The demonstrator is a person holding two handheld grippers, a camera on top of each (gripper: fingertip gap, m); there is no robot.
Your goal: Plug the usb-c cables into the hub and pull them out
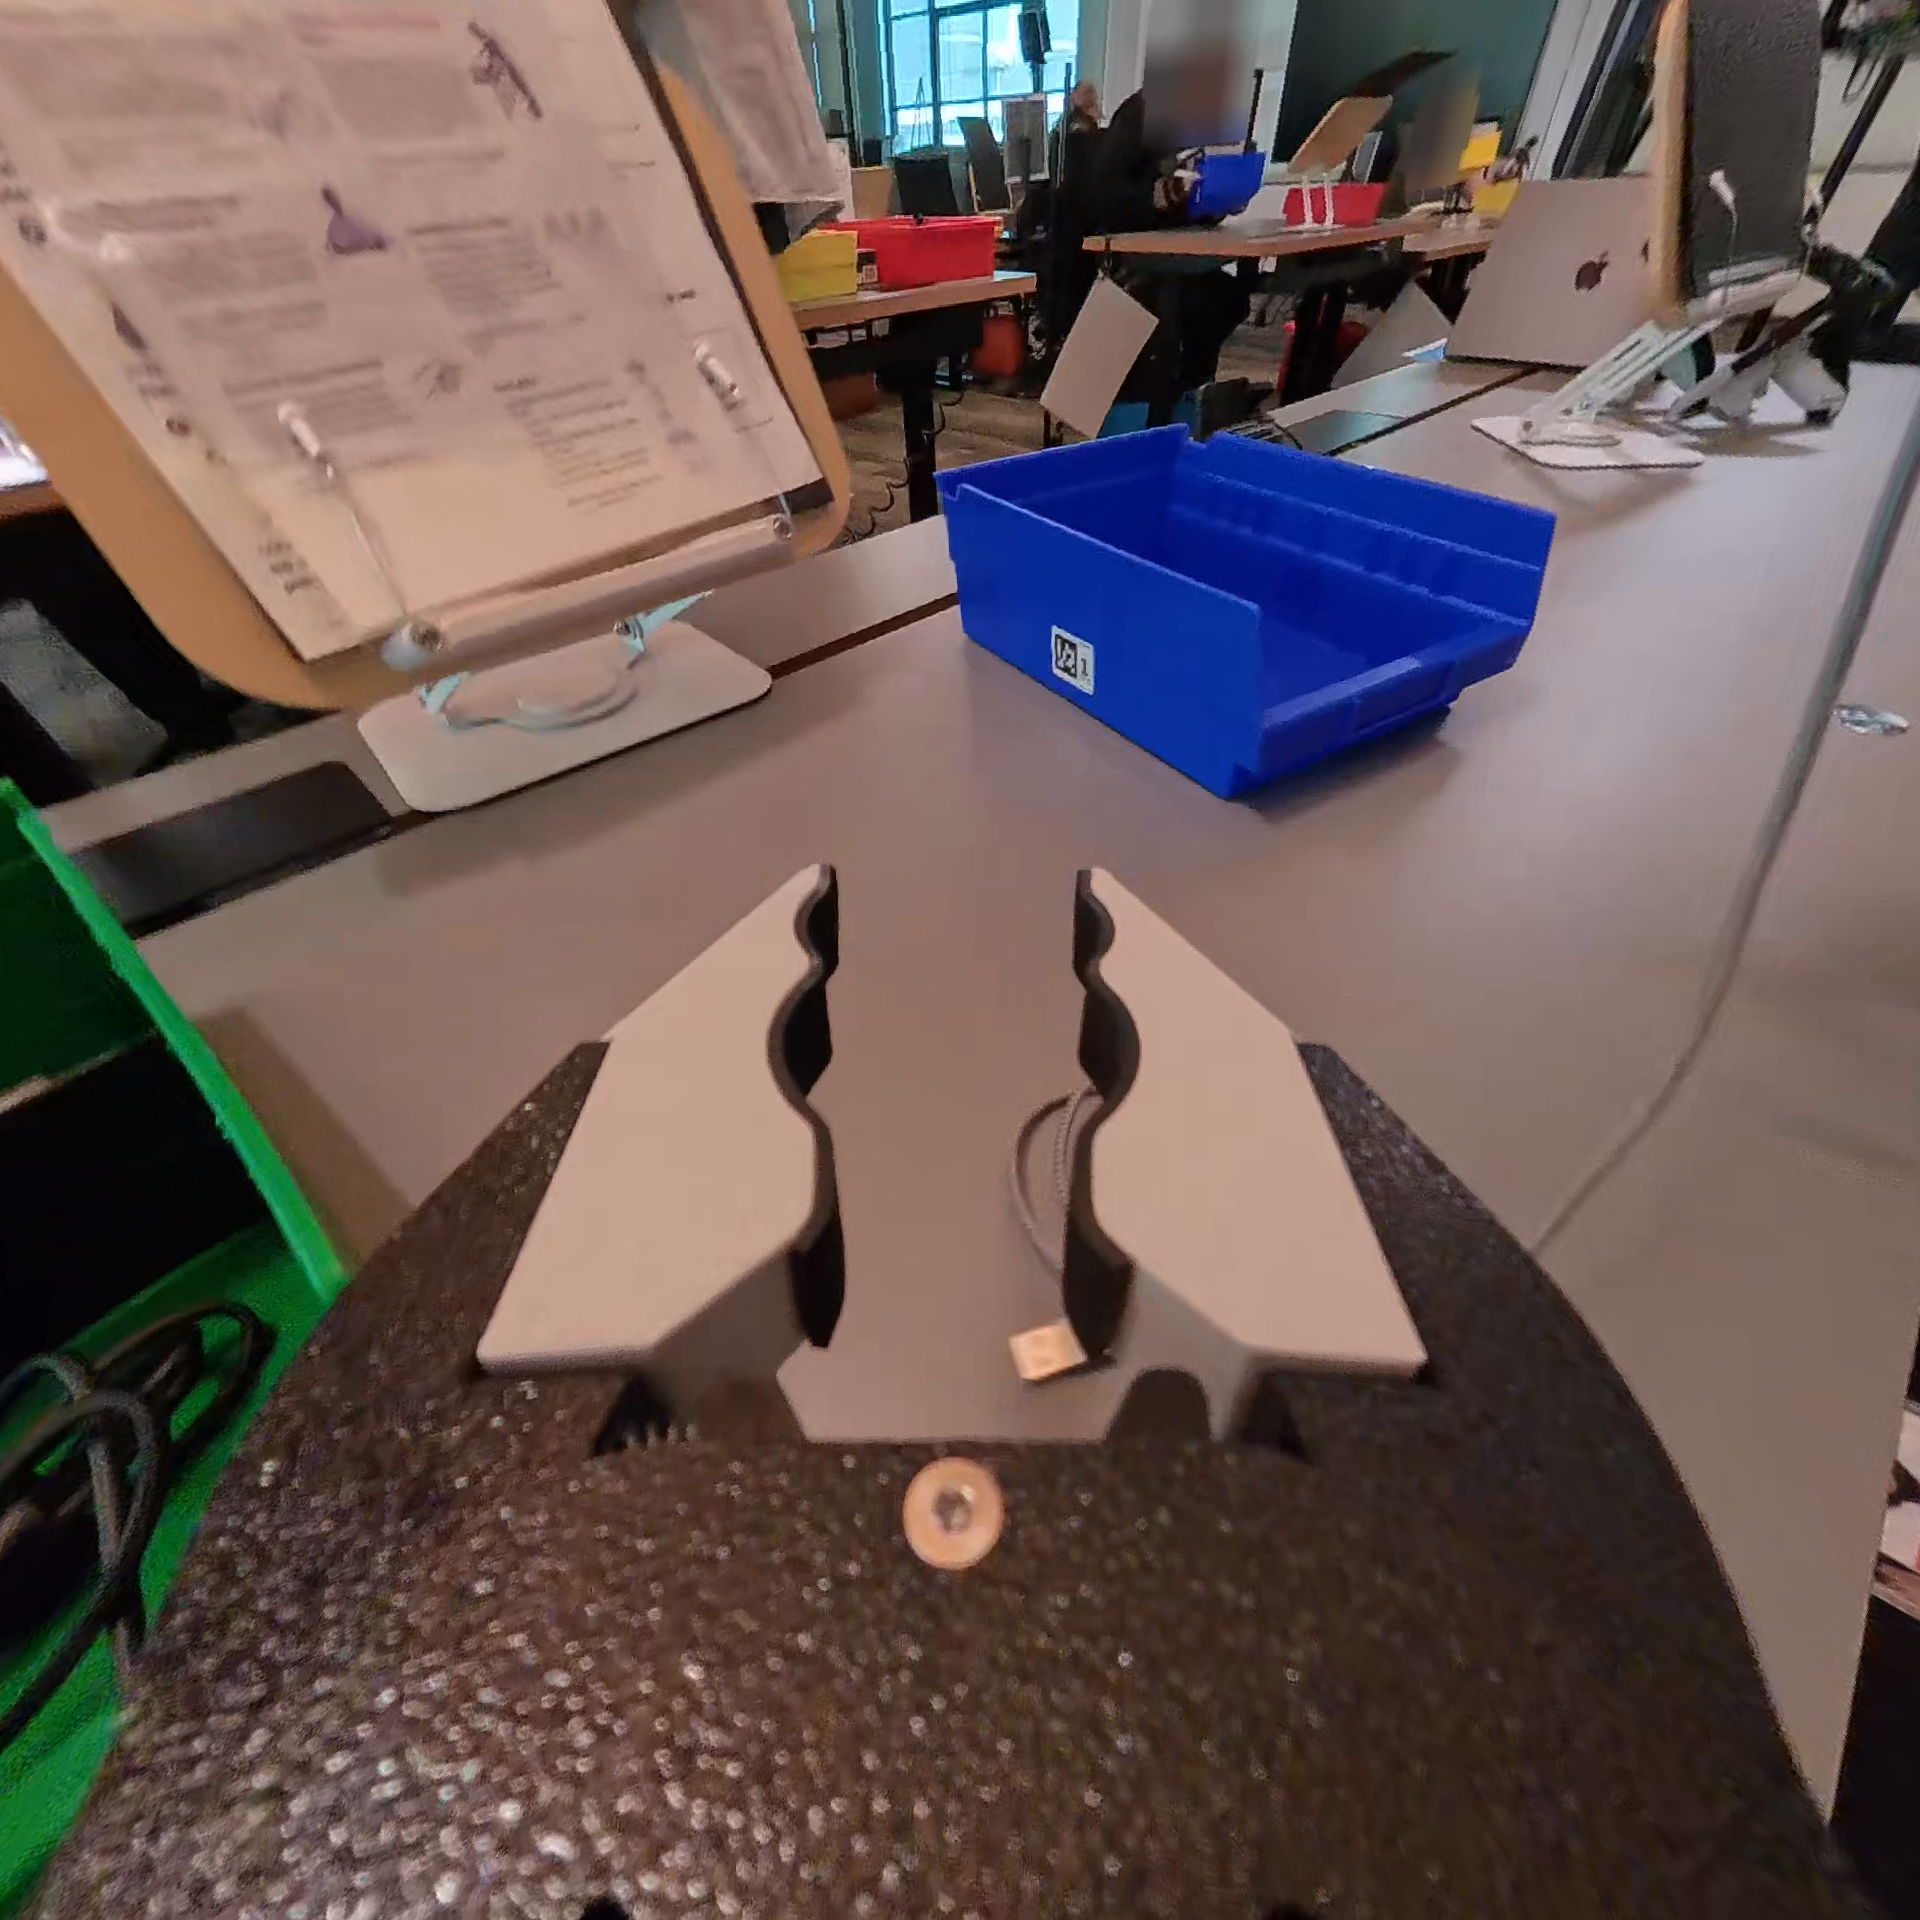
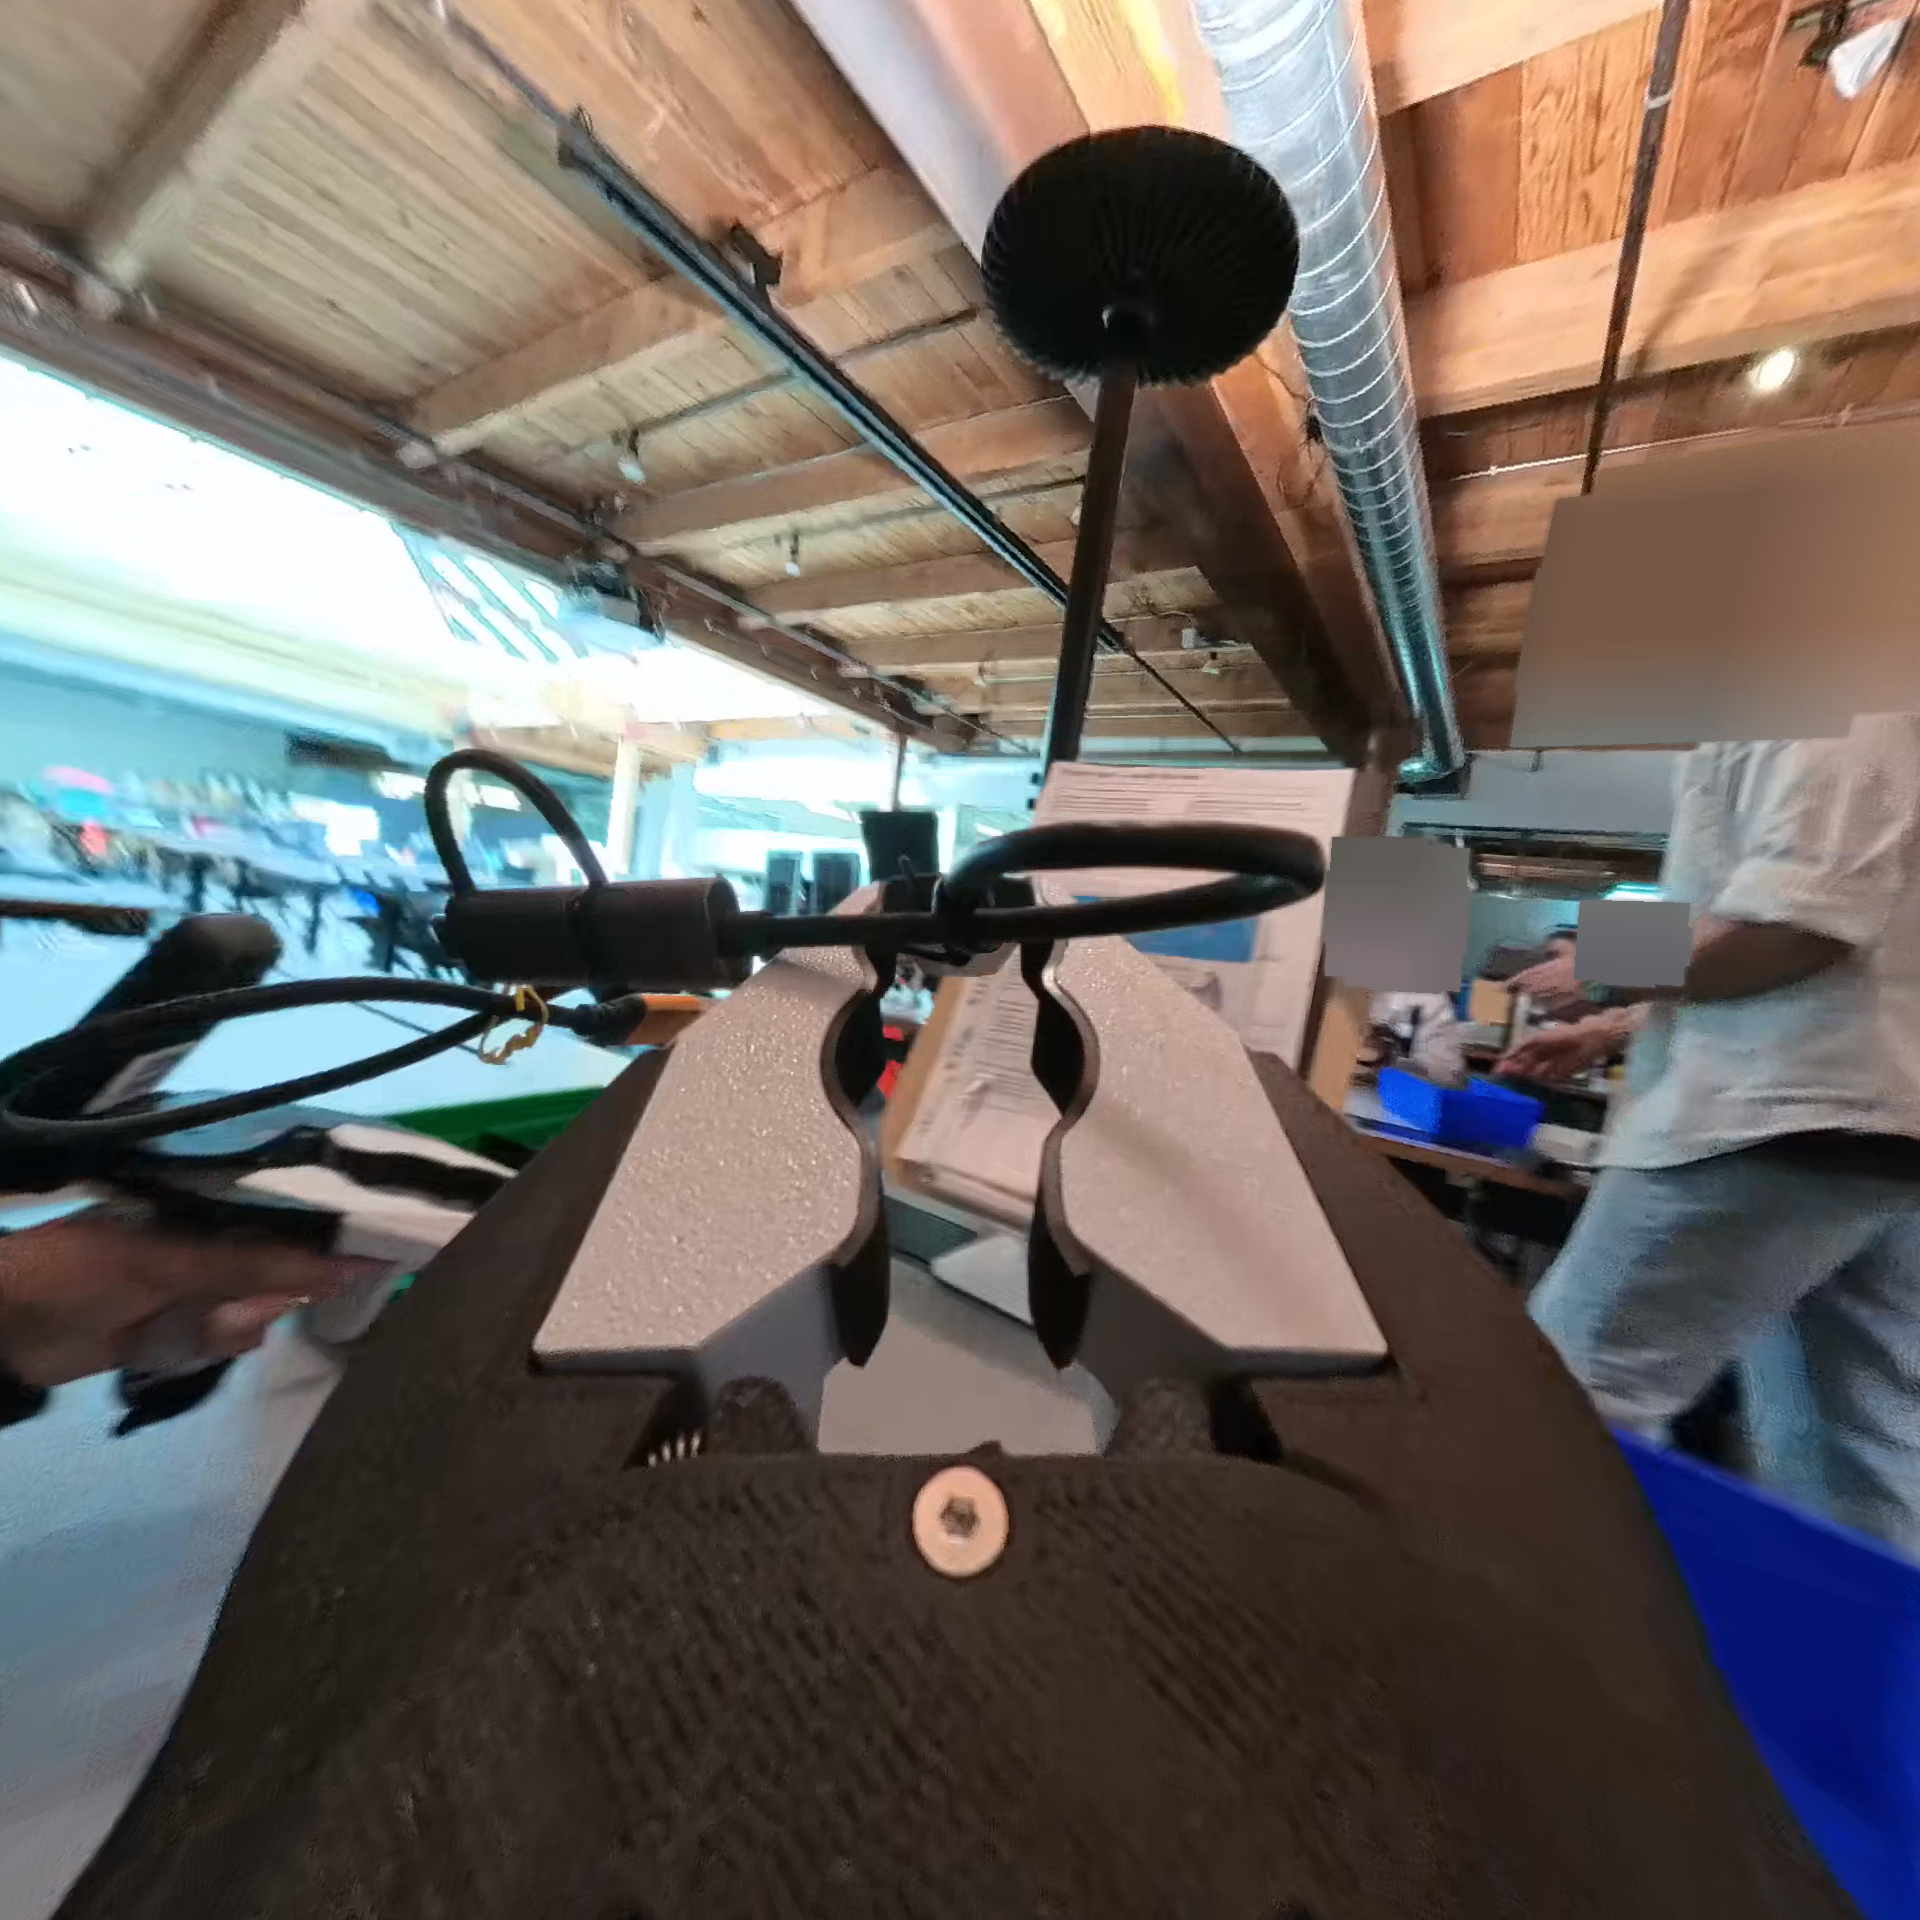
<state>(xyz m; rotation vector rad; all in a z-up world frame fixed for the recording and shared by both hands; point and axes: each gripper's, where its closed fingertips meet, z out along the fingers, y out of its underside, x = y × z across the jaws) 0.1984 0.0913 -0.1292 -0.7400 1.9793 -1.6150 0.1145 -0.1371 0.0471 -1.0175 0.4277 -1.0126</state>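
Black textured housing is filling the near edge of both wrist views. Beyond it, the left gripper (image 1: 956, 894) is hovering wide apart and empty over the grey tabletop (image 1: 1558, 935), while a braided cable end (image 1: 1044, 1184) with a small metal plug (image 1: 1044, 1356) is lying just beneath its right finger. Farther off, a blue bin (image 1: 1247, 603) is sitting right of a document stand (image 1: 416, 343), and a green bin (image 1: 156, 1143) with dark cords is standing at far left. The right gripper (image 2: 956, 951) is tilting upward, narrowed and pinching a thin black cable (image 2: 1143, 873) that is looping off its tips to a dark cylindrical hub (image 2: 592, 930) hanging at left. The cable is looking light and floppy, so gripping the stiff connector shell, not the cord, seems wisest.
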